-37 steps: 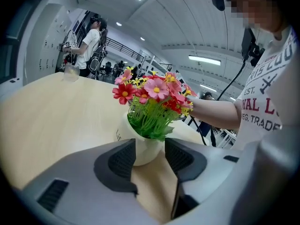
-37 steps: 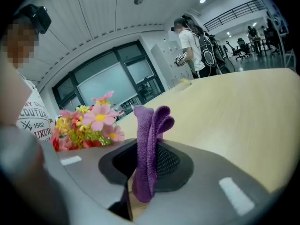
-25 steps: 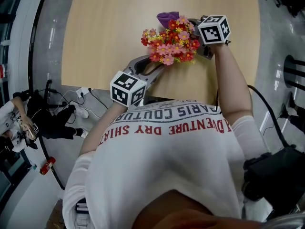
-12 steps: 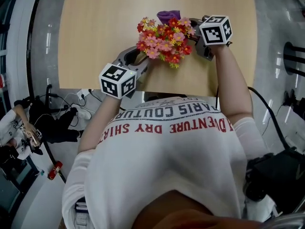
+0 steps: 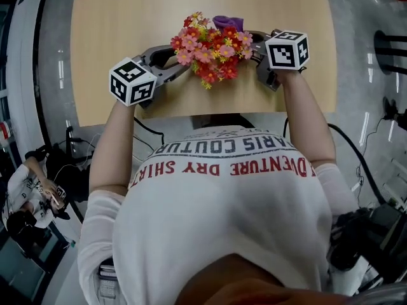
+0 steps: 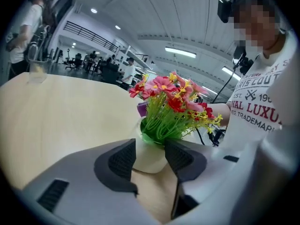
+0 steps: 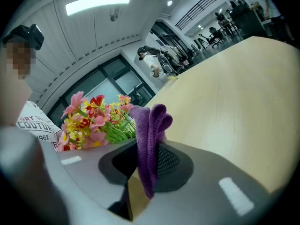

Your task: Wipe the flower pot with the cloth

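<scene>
A white flower pot (image 6: 150,163) holding red, pink and yellow artificial flowers (image 5: 208,43) stands near the front edge of the wooden table (image 5: 127,18). The head view shows only the flowers; the pot is hidden beneath them. My left gripper (image 6: 147,149) comes in from the left and is shut on the pot, one pad on each side of it. My right gripper (image 7: 147,161) is shut on a folded purple cloth (image 7: 149,125). In the head view the cloth (image 5: 227,23) sticks up at the far right side of the flowers, beside the right gripper (image 5: 251,43).
The table's front edge (image 5: 210,114) runs just below both grippers. A clear container (image 6: 37,69) stands far off on the table. On the floor, cables and a seated person (image 5: 32,192) are at the left, and a black bag (image 5: 362,240) at the right.
My left gripper has swung out to the left with the pot still in it, and the flowers have shifted left. The right gripper has followed, keeping the cloth by the flowers.
</scene>
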Available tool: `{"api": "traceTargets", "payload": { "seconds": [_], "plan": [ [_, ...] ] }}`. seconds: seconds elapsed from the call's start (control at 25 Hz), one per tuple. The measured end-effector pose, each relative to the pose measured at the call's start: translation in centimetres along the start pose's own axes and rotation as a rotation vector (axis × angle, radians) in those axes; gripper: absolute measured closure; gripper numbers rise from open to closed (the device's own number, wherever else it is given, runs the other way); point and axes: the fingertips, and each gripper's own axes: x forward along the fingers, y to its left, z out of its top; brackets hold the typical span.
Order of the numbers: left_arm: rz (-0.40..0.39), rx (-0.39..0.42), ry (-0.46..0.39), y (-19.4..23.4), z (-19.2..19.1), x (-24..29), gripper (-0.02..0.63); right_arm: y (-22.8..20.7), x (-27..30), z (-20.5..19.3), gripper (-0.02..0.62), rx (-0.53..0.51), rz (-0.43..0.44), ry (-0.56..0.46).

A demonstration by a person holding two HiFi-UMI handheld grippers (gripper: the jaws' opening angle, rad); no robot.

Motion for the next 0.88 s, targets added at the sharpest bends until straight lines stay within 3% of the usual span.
{"api": "traceTargets", "payload": {
  "seconds": [0.32, 0.48, 0.76, 0.88],
  "plan": [
    [-0.13, 0.188, 0.107, -0.1, 1.4, 1.2, 0.412, 1.0, -2.8, -2.1, 0.532, 0.074, -0.082, -0.1],
    [-0.15, 0.219, 0.122, 0.0, 1.6, 1.4, 0.413, 1.3, -3.3, -3.1, 0.532, 0.089, -0.099, -0.123],
    [-0.06, 0.242, 0.092, 0.3, 1.4, 0.1, 0.411, 2.0, -4.7, -1.8, 0.532, 0.081, -0.11, -0.183],
    [0.012, 0.217, 0.017, 0.3, 1.9, -1.8, 0.411, 3.4, -5.0, -1.0, 0.531, 0.075, -0.081, -0.191]
  ]
}}
